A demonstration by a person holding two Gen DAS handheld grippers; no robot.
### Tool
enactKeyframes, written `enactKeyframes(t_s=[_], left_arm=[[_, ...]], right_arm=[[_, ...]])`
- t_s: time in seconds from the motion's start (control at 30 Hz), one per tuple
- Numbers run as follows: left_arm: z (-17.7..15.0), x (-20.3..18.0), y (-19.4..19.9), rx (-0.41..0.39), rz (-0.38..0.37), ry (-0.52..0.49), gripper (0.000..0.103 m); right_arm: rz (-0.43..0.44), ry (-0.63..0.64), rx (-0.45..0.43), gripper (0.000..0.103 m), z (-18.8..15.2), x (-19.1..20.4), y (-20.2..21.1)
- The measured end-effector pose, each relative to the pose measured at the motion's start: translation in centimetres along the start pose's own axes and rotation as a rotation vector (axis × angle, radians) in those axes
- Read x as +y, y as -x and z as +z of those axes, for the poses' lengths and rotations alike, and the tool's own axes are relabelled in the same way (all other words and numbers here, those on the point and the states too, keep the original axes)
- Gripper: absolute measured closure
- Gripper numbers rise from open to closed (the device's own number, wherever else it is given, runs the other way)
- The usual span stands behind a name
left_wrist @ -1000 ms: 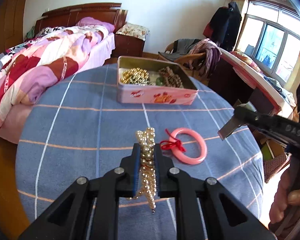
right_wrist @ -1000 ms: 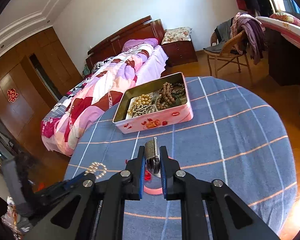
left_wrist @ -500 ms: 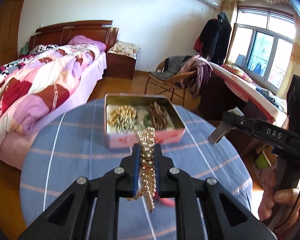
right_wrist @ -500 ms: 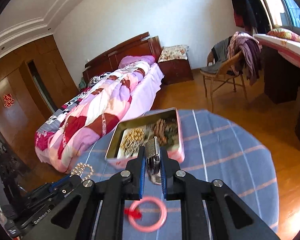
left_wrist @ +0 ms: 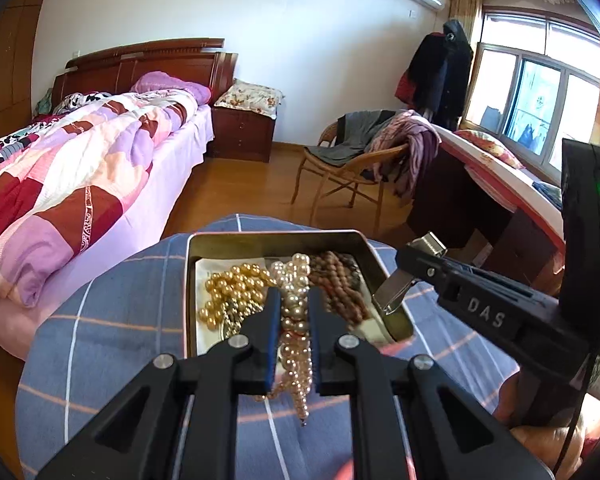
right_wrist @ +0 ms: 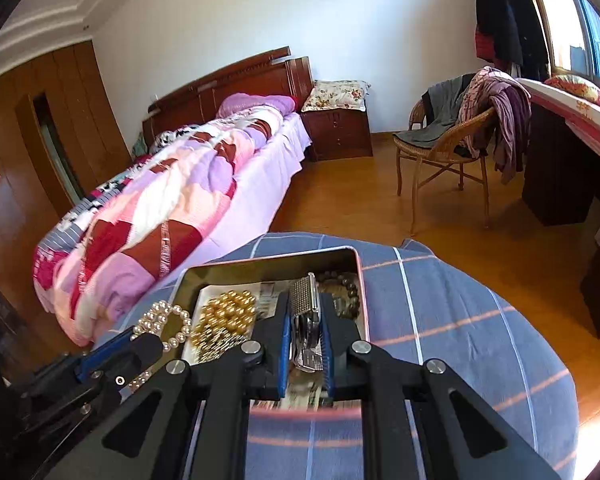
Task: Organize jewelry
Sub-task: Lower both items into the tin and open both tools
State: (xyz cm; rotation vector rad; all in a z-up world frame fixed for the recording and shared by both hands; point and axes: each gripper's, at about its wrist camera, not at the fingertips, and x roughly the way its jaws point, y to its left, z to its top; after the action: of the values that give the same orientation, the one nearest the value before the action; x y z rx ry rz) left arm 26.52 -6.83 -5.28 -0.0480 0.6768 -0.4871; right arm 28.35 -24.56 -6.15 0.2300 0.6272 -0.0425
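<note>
Left-wrist view: the left gripper (left_wrist: 294,304) is clamped on a pearl strand (left_wrist: 296,320) above the open tin (left_wrist: 384,268), and beside it the right gripper (right_wrist: 306,320) pinches a metal hair clip (right_wrist: 305,300). Under the tin lies a blue checked tablecloth (left_wrist: 120,312). Beyond stand a quilted bed (left_wrist: 80,168), a wicker chair (left_wrist: 348,168) and a bright window (left_wrist: 540,96).

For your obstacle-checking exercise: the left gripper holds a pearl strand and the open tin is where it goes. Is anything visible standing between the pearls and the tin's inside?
Nothing visible blocks it. The pearl strand, clamped in the left gripper, hangs at the open tin, which has no lid on. The right gripper, holding a metal clip, is off at the tin's right rim.
</note>
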Motion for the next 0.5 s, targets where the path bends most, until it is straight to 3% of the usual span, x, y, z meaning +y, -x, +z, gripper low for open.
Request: enactKeyframes(t_s=[0.2,0.5], left_arm=[[0.0,0.5,-2.4,0.031,0.021,0.003,0.090],[-0.9,1.2,-4.6,0.084,0.055,0.021,0.089]], right_arm=[[-0.045,0.065,0.061,0.090,0.7,0.9,-4.5],[-0.035,0.091,0.157,0.090,0.3,1.5,-9.4]])
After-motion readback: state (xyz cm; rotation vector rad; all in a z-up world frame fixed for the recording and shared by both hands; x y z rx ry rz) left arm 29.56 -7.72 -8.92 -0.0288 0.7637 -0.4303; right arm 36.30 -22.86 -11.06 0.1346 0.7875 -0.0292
